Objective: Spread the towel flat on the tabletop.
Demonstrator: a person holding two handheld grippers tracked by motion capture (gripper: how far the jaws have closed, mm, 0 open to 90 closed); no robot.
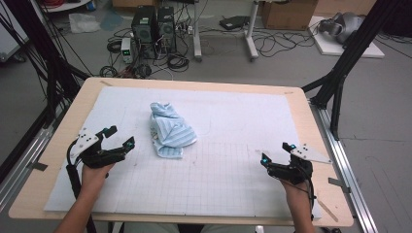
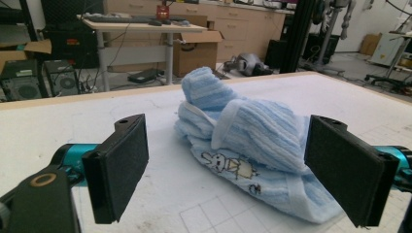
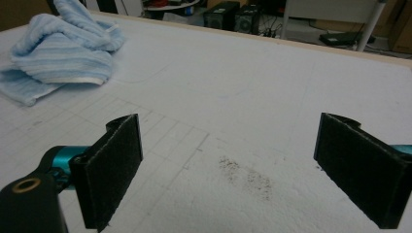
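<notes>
towel (image 1: 170,131) crumpled mid-counter, left of centre | my left gripper (image 1: 118,137) near it, jaws spread, empty | right gripper (image 1: 276,152) well apart at right, jaws spread, empty | I'd pinch a loose corner low, not the bunched top

A crumpled blue towel (image 1: 170,130) lies between the left gripper (image 1: 119,136) and right gripper (image 1: 275,152), both open-fingered.

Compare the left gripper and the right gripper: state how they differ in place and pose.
The left gripper sits close beside the crumpled blue towel; the right gripper is far from it, over bare mat. The left gripper's own view looks straight at the towel; the right gripper's view has it off in a far corner. Both are open and hold nothing.
</notes>
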